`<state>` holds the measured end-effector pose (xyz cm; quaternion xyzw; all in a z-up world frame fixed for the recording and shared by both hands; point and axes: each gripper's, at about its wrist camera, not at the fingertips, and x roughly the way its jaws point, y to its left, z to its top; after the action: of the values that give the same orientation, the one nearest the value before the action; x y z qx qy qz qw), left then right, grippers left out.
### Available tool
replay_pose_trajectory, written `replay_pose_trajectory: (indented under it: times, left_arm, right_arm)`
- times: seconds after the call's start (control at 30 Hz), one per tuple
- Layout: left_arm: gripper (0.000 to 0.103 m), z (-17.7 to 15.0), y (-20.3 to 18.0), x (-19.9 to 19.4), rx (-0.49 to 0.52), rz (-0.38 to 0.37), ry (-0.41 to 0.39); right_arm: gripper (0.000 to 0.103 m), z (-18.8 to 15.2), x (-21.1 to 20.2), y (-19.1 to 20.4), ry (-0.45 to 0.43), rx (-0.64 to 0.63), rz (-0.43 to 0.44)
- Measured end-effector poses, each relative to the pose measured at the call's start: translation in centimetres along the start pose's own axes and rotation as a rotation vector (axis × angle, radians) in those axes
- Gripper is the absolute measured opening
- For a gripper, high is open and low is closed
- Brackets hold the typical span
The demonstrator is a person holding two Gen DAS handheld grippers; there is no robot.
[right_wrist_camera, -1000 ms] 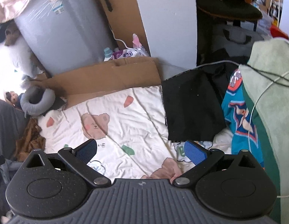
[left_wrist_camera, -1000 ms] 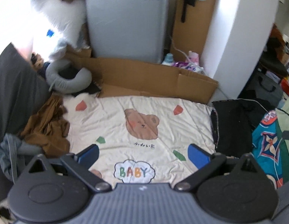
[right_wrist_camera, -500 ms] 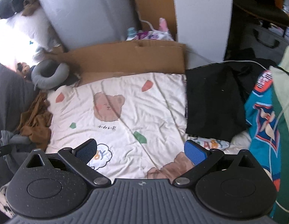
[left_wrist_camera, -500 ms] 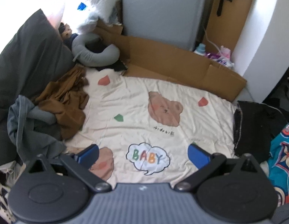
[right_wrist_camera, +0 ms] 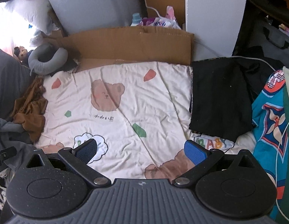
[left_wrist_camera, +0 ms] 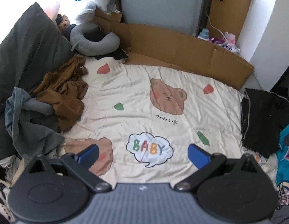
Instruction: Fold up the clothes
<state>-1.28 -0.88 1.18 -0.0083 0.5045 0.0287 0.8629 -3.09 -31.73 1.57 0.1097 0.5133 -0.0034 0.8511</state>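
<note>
Left wrist view shows the clothes in two groups. A crumpled brown garment (left_wrist_camera: 64, 95) and a grey garment (left_wrist_camera: 28, 117) lie heaped together ahead and to the left of our left gripper (left_wrist_camera: 142, 153), touching each other and resting against a dark cushion (left_wrist_camera: 26, 56). Neither is folded. A black garment (right_wrist_camera: 217, 97) lies flat with straight edges ahead and to the right of our right gripper (right_wrist_camera: 140, 152), partly over the edge of the bear-print blanket (left_wrist_camera: 144, 93).

We judge the heap to be a waiting pile and the flat black piece to be either a folded item set aside or one merely laid out; the frames do not settle which. The open middle of the blanket, directly ahead of both tools, appears kept free as a folding surface.

Both grippers are released, jaws spread wide, with nothing between the blue pads (left_wrist_camera: 197, 154). Each hovers over the near edge of the blanket, apart from every garment.

Beyond the blanket we note a grey neck pillow (left_wrist_camera: 94, 39) ahead-left, a cardboard sheet (left_wrist_camera: 181, 52) along the far edge, and a teal patterned cloth (right_wrist_camera: 271, 123) to the far right.
</note>
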Motion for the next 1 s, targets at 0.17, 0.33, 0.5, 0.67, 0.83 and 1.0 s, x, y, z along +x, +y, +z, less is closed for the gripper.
replay_pose_trajectory:
  times: [0.17, 0.33, 0.5, 0.67, 0.83, 1.0]
  left_arm:
    - [0.102, 0.0, -0.6, 1.0, -0.005, -0.019, 0.02]
    - [0.102, -0.1, -1.2, 1.5, -0.005, -0.022, 0.02]
    - [0.102, -0.3, -1.7, 2.2, -0.01, -0.024, 0.033]
    - [0.102, -0.5, -2.0, 2.5, -0.01, -0.022, 0.042]
    - [0.102, -0.6, -2.3, 2.6, -0.008, -0.015, 0.044]
    - [0.101, -0.8, -2.9, 2.6, 0.005, 0.001, 0.034]
  right_arm:
    - [0.102, 0.1, 1.0, 0.5, 0.028, -0.018, 0.026]
    - [0.102, -0.1, 2.0, 0.9, 0.051, -0.029, 0.022]
    - [0.102, 0.0, 2.3, 1.1, 0.052, -0.035, 0.022]
    - [0.102, 0.3, 2.8, 1.8, 0.068, -0.075, 0.025]
    - [0.102, 0.1, 3.0, 2.5, 0.084, -0.1, 0.042]
    - [0.102, 0.2, 3.1, 3.0, 0.084, -0.114, 0.048]
